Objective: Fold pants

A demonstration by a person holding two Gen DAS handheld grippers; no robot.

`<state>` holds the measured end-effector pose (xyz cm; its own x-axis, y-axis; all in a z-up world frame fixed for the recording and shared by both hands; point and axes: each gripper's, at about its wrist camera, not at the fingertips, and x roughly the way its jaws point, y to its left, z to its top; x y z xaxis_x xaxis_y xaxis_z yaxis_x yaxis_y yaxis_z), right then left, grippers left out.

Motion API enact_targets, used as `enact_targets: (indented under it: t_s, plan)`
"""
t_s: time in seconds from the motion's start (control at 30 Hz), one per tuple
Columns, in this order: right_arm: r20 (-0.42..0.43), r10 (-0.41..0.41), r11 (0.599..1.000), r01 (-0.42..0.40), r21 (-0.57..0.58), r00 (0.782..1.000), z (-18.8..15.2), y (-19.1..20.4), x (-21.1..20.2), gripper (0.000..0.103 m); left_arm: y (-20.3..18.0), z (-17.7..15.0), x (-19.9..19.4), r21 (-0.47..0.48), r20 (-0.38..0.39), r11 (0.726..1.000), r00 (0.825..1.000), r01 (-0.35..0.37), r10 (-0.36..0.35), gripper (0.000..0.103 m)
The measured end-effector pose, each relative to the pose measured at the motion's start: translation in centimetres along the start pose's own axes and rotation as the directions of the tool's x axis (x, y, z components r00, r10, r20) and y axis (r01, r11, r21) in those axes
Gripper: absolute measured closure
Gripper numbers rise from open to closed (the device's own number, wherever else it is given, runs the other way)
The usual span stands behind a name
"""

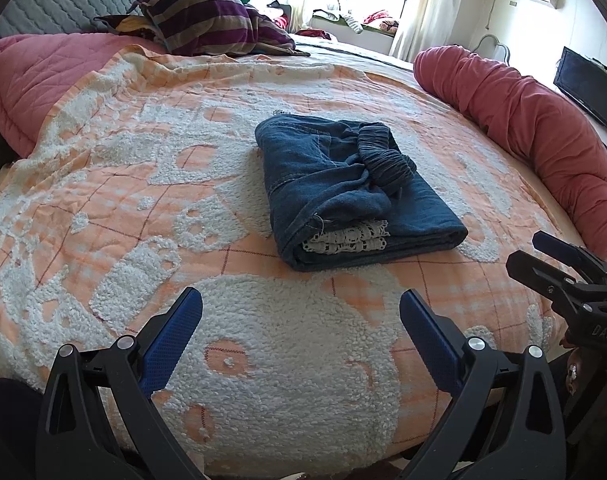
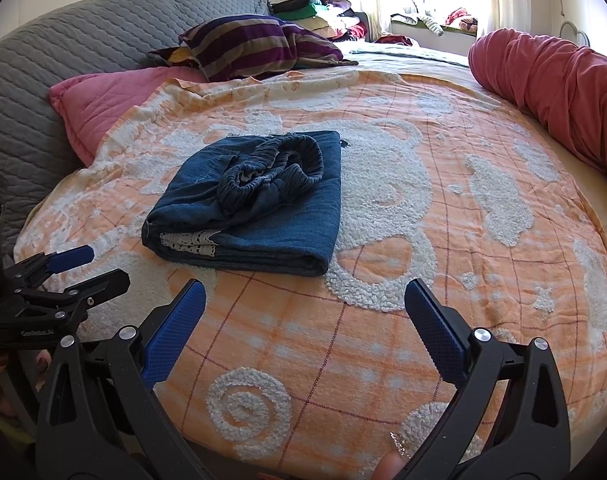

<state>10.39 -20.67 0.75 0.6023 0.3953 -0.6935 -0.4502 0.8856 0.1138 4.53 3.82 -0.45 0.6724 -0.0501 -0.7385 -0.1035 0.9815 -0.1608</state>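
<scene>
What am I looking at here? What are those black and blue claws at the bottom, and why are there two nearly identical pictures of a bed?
There is no robot here. A person holds a hand tool with two fingers in each hand, and each tool carries a wide-angle camera looking forward along its fingers. One picture is from the left gripper, the other from the right gripper. That is why the scene looks similar but shifted, and why each picture catches the other tool at its edge.

The blue parts are the grip pads. Both grippers are open and hold nothing; they hover near the edge of the bed.

On the orange and white blanket lie dark blue pants, already folded into a compact bundle, with the elastic waistband on top and white lace trim showing at the front.
</scene>
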Motion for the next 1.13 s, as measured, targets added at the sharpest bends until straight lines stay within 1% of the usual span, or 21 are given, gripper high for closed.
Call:
enact_targets:
  t_s: [0.27, 0.47, 0.57, 0.7, 0.83, 0.9, 0.97, 1.0, 1.07, 1.1, 1.13]
  plan:
    - [-0.002, -0.001, 1.0, 0.001, 0.0, 1.0, 0.0, 0.0, 0.1, 0.009, -0.3, 0.0, -0.1, 0.009, 0.001, 1.0, 1.0, 0.008, -0.008, 0.004]
    - [-0.005, -0.009, 1.0, 0.009, 0.003, 1.0, -0.3, -0.4, -0.1, 0.009, -0.6, 0.2, -0.2, 0.024, -0.002, 0.999, 0.999, 0.034, -0.034, 0.004]
    - [-0.006, -0.011, 1.0, 0.011, 0.005, 1.0, -0.3, -0.5, -0.2, 0.009, -0.5, 0.3, 0.0, 0.02, -0.016, 1.0, 1.0, 0.013, -0.012, 0.004]
    - [-0.009, -0.016, 1.0, 0.016, 0.011, 1.0, -0.1, -0.6, 0.0, 0.009, -0.3, 0.6, 0.2, 0.01, -0.035, 1.0, 0.999, -0.013, 0.013, 0.004]
    - [-0.014, -0.027, 0.999, 0.027, 0.024, 1.0, 0.0, -0.9, 0.0, 0.009, 0.5, 1.0, -0.4, -0.024, -0.013, 1.0, 1.0, 0.004, -0.005, 0.004]
    - [-0.016, -0.032, 0.999, 0.033, 0.041, 0.999, 0.3, -1.5, -0.2, 0.009, 1.5, 1.7, -0.3, -0.057, -0.024, 0.998, 1.0, 0.01, -0.012, 0.004]
    - [-0.009, -0.035, 0.998, 0.036, 0.058, 0.999, 1.1, -2.0, -0.3, 0.009, 3.1, 2.8, 0.1, -0.091, -0.054, 0.996, 0.999, -0.01, 0.005, 0.004]
    - [0.0, -0.049, 0.997, 0.048, 0.062, 0.999, 1.7, -2.8, -0.7, 0.009, 3.8, 3.2, 0.2, -0.101, -0.059, 0.994, 0.998, -0.029, 0.023, 0.004]
    - [0.014, -0.052, 0.994, 0.051, 0.098, 0.999, 2.8, -4.6, -1.2, 0.009, 6.4, 4.7, 0.6, -0.13, -0.068, 0.987, 0.994, -0.099, 0.091, 0.004]
    - [0.014, -0.029, 0.989, 0.026, 0.146, 0.999, 3.5, -6.6, -1.5, 0.009, 8.2, 5.6, 0.9, -0.148, -0.077, 0.979, 0.989, -0.138, 0.127, 0.004]
    - [0.013, -0.027, 0.983, 0.024, 0.181, 1.0, 4.1, -8.4, -1.6, 0.009, 9.8, 6.3, 1.3, -0.167, -0.09, 0.972, 0.984, -0.167, 0.153, 0.004]
